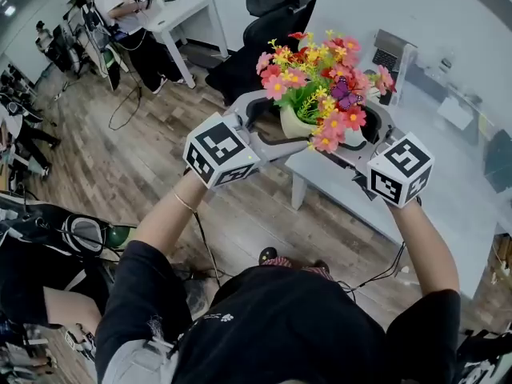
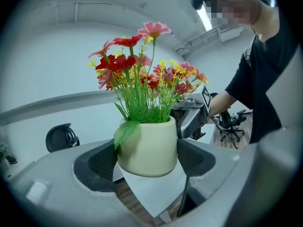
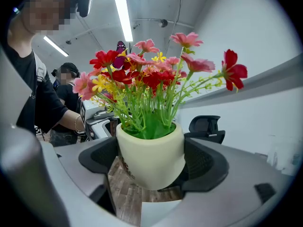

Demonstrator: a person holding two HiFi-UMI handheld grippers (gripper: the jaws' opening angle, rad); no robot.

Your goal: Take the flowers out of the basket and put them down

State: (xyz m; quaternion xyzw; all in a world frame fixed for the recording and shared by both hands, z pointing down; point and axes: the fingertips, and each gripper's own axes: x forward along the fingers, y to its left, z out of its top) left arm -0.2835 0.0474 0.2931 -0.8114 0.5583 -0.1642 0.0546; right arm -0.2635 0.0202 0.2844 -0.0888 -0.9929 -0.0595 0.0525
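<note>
Head view: outstretched grippers [image 1: 276,123] [image 1: 366,131] around flowerpot [image 1: 298,124]

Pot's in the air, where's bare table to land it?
White table: bare stretch right of the right gripper, bounded by small items at the far edge. Left gripper and right clamp the flower pot over the table's corner.

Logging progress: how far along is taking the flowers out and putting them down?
Done: the flower pot is lifted; no basket shows. In hand: left tool and right tool both clamp it in the air. Left: setting it down, perhaps on the table below.
</note>
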